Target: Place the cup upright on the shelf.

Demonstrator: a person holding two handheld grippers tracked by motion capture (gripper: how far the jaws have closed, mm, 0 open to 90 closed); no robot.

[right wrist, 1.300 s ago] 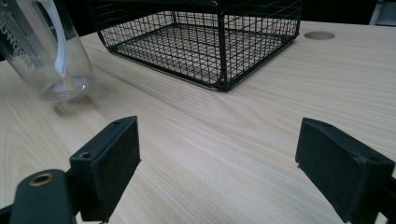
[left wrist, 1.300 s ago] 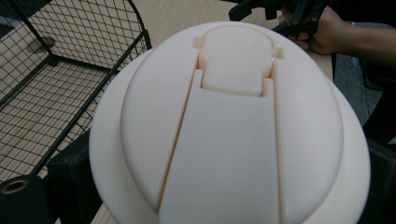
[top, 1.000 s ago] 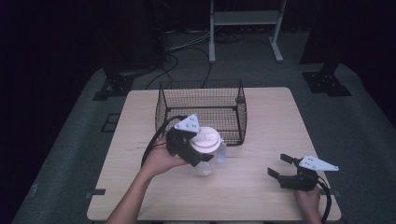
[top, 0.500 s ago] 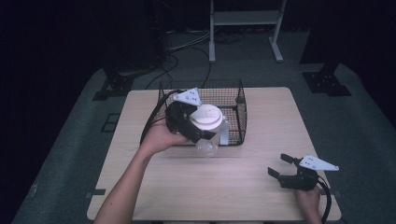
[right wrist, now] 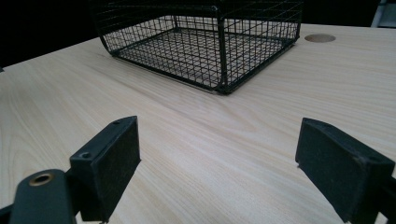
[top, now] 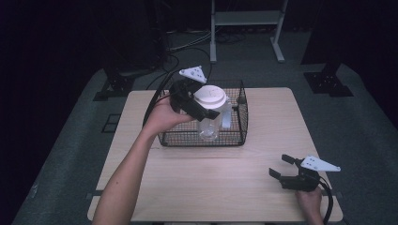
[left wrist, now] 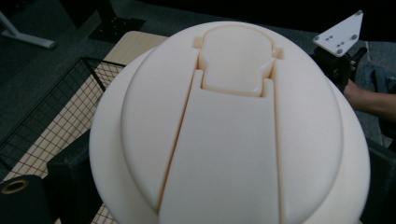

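A clear plastic jar [top: 209, 125] with a cream flip-top lid [top: 210, 96] hangs upright over the open top of the black wire basket [top: 202, 142]. My left gripper [top: 208, 110] is shut on it just under the lid. I cannot tell whether the jar's base touches the basket floor. The left gripper view looks down on the lid [left wrist: 233, 130] from close up, with the basket's mesh [left wrist: 56, 121] to its left. My right gripper [top: 280, 167] rests open near the table's front right corner, and nothing lies between its jaws [right wrist: 219, 154].
The basket [right wrist: 205, 46] stands at the back middle of the light wooden table [top: 225, 183]. A round cable hole [right wrist: 320, 38] lies beyond it. Dark stands and cables sit on the floor behind the table. The right gripper [left wrist: 338, 51] shows far off past the lid.
My left gripper has lifted the jar from the table's middle and carried it away from the person, over the basket. The right gripper has stayed still and open.
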